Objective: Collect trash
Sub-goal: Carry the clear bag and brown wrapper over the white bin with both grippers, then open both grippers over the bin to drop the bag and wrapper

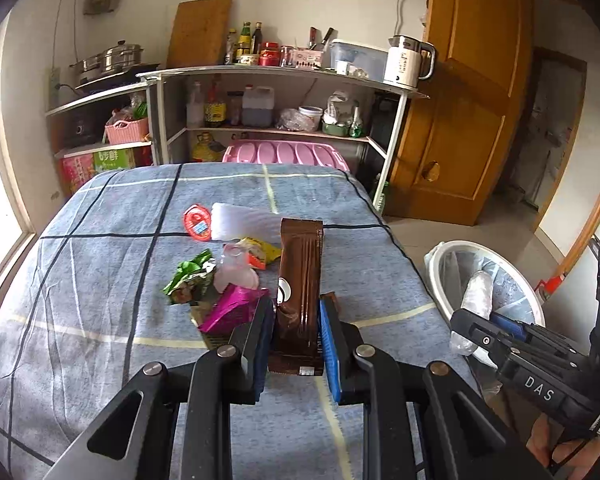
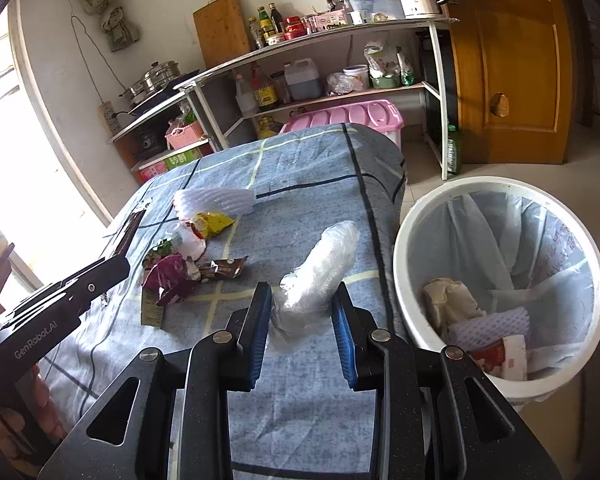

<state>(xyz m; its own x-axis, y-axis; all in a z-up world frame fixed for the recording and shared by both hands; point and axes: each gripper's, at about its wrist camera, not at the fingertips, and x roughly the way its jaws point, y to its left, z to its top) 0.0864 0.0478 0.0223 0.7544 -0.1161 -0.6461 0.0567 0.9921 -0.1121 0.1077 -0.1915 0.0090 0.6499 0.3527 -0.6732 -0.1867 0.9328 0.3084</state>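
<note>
Bedspread [image 1: 100, 320] edges cropped; left claw [image 1: 296, 320] hides wrapper [image 1: 300, 264] bottom.

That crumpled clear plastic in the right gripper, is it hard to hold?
Probably not. The clear plastic looks thin and crumpled, so likely very light and floppy. The right gripper pinches its lower end; the free top stands up, though it may sag or slip.

Two claws: the left claw [image 1: 296, 316] pinches one brown wrapper [image 1: 300, 280], the right claw [image 2: 302, 312] one crumpled clear plastic bag [image 2: 320, 272]. One white bin [image 2: 412, 220] at three o'clock. On the bed [image 1: 80, 300]: one white foam net [image 1: 240, 222], one red lid [image 1: 197, 222], one green wrapper [image 1: 190, 276], one magenta wrapper [image 1: 232, 308], one yellow wrapper [image 1: 260, 252].
</note>
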